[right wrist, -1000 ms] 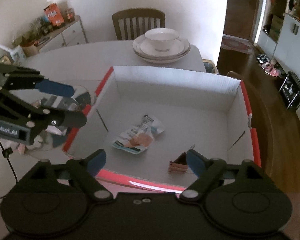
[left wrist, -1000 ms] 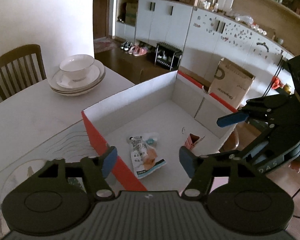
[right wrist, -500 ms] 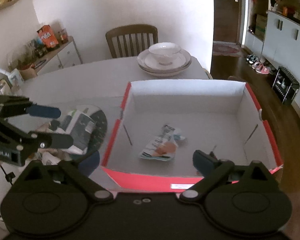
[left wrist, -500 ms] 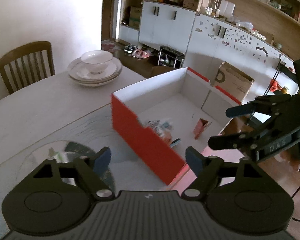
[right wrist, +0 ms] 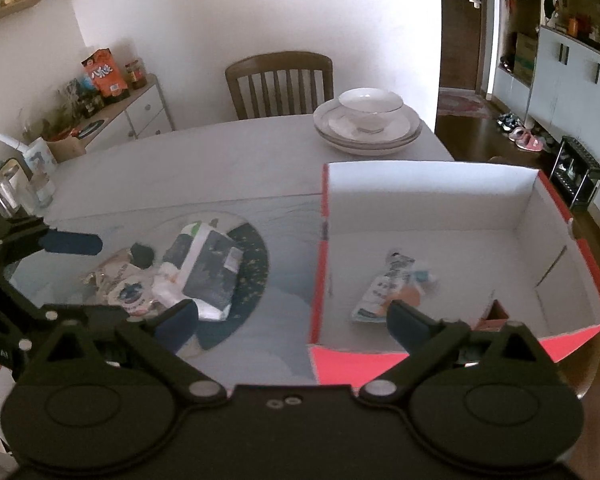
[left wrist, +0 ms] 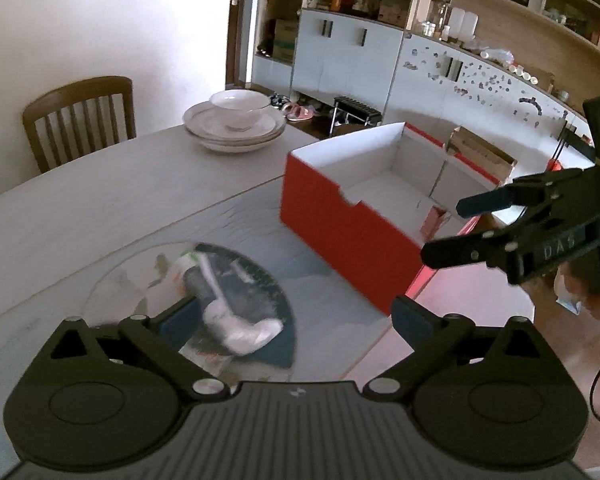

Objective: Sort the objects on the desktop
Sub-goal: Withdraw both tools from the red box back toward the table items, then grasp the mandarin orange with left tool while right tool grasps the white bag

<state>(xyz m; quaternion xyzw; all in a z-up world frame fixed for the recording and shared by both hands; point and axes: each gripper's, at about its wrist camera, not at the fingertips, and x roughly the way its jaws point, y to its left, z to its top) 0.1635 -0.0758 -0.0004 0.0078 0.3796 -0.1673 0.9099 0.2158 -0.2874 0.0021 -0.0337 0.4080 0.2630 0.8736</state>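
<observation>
A red box [right wrist: 320, 280] with white inside walls stands on the table; in it lie a snack packet [right wrist: 396, 288] and a small pink carton [right wrist: 496, 316]. Left of the box, a glass turntable [right wrist: 256, 264] holds a pile: a dark packet [right wrist: 212, 272], a round-printed pouch [right wrist: 128, 292] and a small black item [right wrist: 142, 254]. My left gripper [left wrist: 292, 318] hovers over the turntable's near edge above a white pouch [left wrist: 236, 328]; its jaws are opening with nothing gripped. My right gripper [right wrist: 294, 320] stands open and empty over the box's near left corner.
A bowl on stacked plates [right wrist: 368, 120] sits at the far table edge, with a wooden chair [right wrist: 280, 80] behind it. Glassware [right wrist: 4, 192] stands at the table's left end. Cabinets, a cardboard carton [left wrist: 476, 156] and floor lie beyond the box.
Both grippers have drawn back from above the box's inside toward the turntable side. The left gripper's jaws have spread wider. The packet and carton stay in the box.
</observation>
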